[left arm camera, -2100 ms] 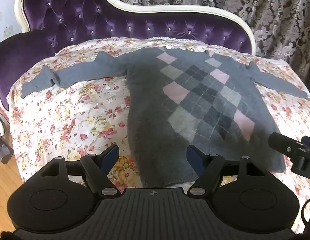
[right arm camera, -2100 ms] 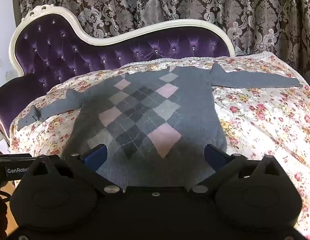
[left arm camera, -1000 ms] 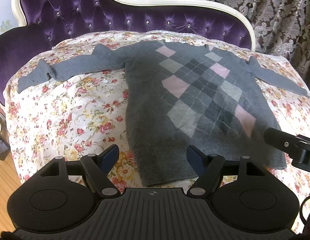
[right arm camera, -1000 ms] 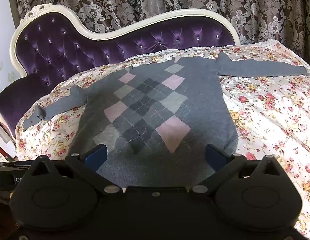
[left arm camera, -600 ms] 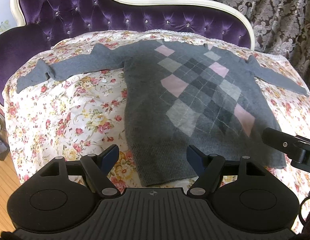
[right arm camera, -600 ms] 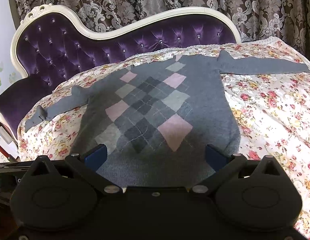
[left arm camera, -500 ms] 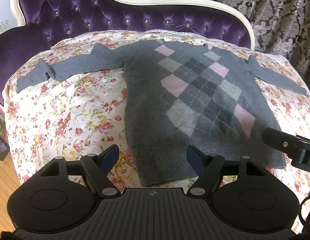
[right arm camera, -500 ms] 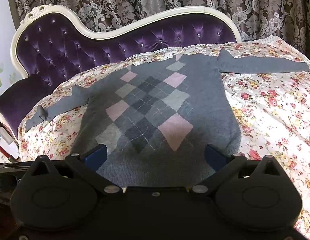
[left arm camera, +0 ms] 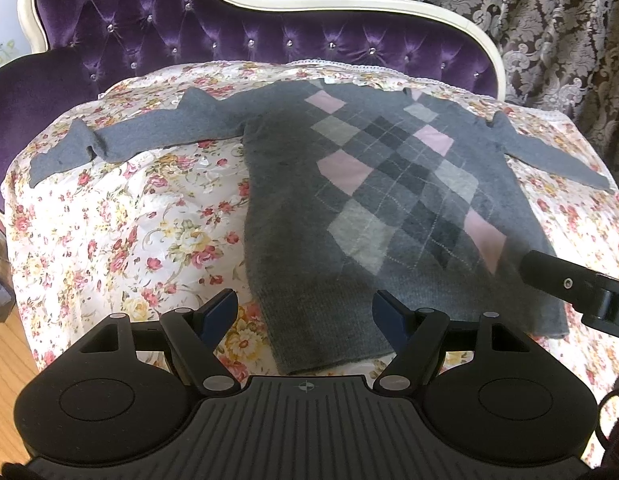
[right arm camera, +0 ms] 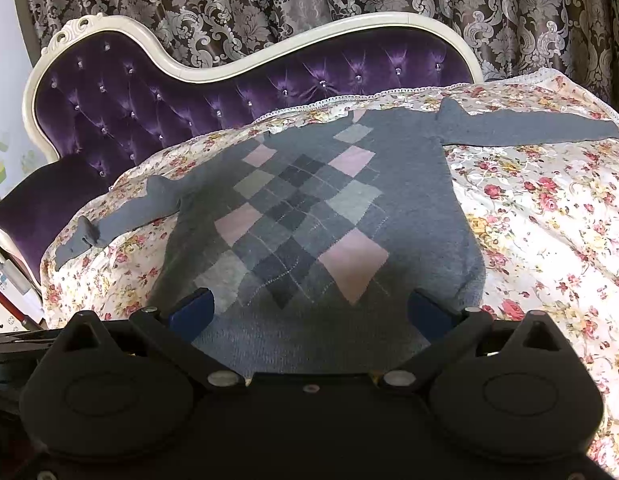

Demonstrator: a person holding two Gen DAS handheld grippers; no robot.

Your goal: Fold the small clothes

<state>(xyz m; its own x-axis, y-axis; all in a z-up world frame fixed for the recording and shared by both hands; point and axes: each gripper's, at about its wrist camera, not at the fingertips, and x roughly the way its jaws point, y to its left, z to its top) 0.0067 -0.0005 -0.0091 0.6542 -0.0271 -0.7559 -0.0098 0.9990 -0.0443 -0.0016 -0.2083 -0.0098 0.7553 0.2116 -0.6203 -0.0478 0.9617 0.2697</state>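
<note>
Both grippers have their jaws spread wide with nothing between them. Seen from the left wrist, the left gripper (left arm camera: 305,316) hovers over the near left corner of the sweater's hem, its blue-padded fingers (left arm camera: 219,314) apart, one above the floral cover and the other above the knit; whether either touches the cloth cannot be told. Seen from the right wrist, the right gripper (right arm camera: 311,312) sits over the middle of the hem, its fingers (right arm camera: 193,312) straddling most of the sweater's width, and again contact with the fabric cannot be judged. A black part of the right gripper also shows at the right edge of the left wrist view, above the sweater's lower right corner. Spread out in front of both is the grey sweater (left arm camera: 349,208) (right arm camera: 309,216), lying flat and face up, with an argyle pattern of pink, light grey and dark grey diamonds on its chest and both sleeves stretched out to the sides; the left cuff is crumpled a little. It rests on a floral cover (left arm camera: 121,220) (right arm camera: 549,220) draped over a purple tufted sofa (left arm camera: 189,28) (right arm camera: 157,96) with a cream frame. Behind the sofa hangs a damask curtain (left arm camera: 549,20) (right arm camera: 309,0), and a strip of wooden floor (left arm camera: 5,352) shows at lower left.
</note>
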